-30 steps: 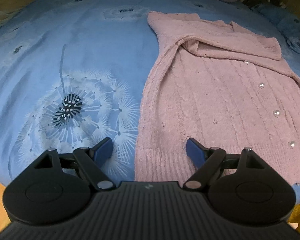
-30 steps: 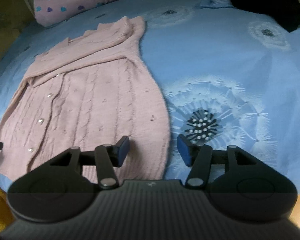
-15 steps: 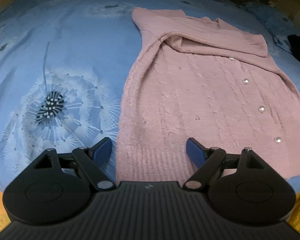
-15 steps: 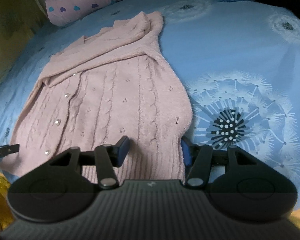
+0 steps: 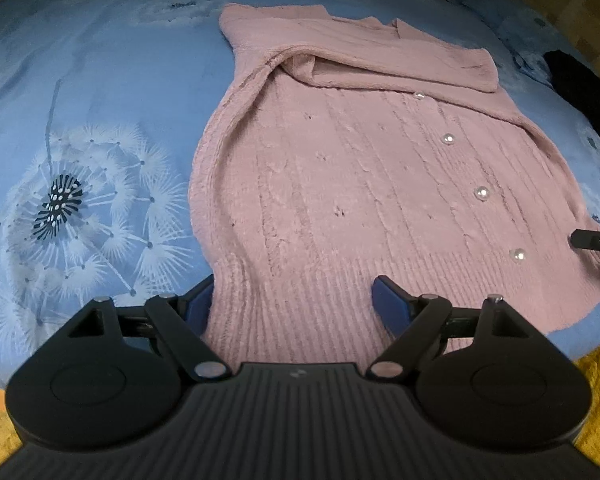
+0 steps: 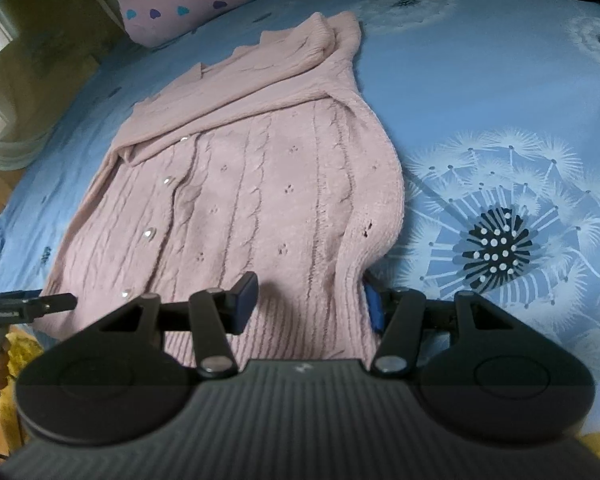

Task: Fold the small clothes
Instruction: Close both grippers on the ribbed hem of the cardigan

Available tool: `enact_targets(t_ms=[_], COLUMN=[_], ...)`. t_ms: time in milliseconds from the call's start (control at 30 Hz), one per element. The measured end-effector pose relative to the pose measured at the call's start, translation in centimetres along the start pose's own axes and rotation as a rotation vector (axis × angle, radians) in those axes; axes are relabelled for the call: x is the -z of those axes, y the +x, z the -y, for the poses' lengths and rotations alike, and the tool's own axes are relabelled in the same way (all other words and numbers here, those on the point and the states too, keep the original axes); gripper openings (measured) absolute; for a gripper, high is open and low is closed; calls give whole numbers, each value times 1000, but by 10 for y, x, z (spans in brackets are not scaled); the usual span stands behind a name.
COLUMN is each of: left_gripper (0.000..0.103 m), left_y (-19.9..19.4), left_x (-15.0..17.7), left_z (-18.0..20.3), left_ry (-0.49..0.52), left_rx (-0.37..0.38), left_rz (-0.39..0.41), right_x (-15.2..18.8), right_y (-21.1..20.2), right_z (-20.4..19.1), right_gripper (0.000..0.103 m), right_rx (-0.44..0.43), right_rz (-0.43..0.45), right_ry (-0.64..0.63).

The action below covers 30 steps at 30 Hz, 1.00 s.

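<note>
A pink knitted cardigan (image 5: 360, 184) with pearl buttons lies flat on the blue bed, sleeves folded across its chest. It also shows in the right wrist view (image 6: 252, 200). My left gripper (image 5: 292, 300) is open, its jaws straddling the ribbed hem at the cardigan's left bottom corner. My right gripper (image 6: 308, 300) is open, its jaws straddling the hem at the right bottom corner; the right blue pad (image 6: 374, 308) sits under the lifted edge. The other gripper's tip shows at each view's side (image 5: 594, 239) (image 6: 28, 306).
The blue sheet (image 5: 100, 100) with white dandelion prints covers the bed. A pink heart-print pillow (image 6: 204, 0) lies at the head. A black garment (image 5: 584, 92) lies at the far right. The bed's front edge and yellow floor (image 5: 596, 364) are just below the hem.
Both grippers have moved inward and forward onto the cardigan's bottom hem; each now straddles a hem corner. Both jaws stay open.
</note>
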State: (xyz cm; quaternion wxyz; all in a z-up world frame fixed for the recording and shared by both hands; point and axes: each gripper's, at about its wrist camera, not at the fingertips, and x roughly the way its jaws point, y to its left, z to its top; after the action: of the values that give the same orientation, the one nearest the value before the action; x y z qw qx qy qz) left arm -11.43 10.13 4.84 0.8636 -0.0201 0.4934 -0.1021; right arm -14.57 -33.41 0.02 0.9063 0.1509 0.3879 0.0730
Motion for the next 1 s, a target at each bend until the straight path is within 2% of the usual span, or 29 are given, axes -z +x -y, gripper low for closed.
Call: enact_targets(t_ms=[33, 167, 333, 700, 833, 900, 933, 967, 1000], left_gripper=[83, 70, 69, 69, 59, 43, 39, 32, 25], left_y=[0, -4, 0, 1, 1, -1, -1, -2, -3], left_x=[0, 1, -1, 1, 2, 1, 0, -1, -2], left_z=[1, 6, 0, -1, 5, 4, 4, 3, 3], left_ry=[5, 12, -24, -10, 18, 0, -11, -23, -38], left_rx=[-4, 12, 34, 21, 8, 14, 17, 24, 31], left_rz=[3, 6, 1, 1, 21, 27, 26, 24, 22], right_x=[0, 2, 5, 9, 8, 8, 8, 8, 7], right_y=[0, -1, -4, -7, -3, -2, -3, -3, -3], right_z=[0, 0, -4, -3, -4, -2, -1, 1, 3], right_gripper=[56, 56, 56, 56, 55, 44, 30, 22, 21], right_rx=[-1, -12, -25, -34, -39, -38, -33, -43, -63], right_rz=[1, -3, -11, -37, -26, -9, -4, -3, -2], right_ry=[1, 3, -2, -57, -58, -46, -42, -33, -16])
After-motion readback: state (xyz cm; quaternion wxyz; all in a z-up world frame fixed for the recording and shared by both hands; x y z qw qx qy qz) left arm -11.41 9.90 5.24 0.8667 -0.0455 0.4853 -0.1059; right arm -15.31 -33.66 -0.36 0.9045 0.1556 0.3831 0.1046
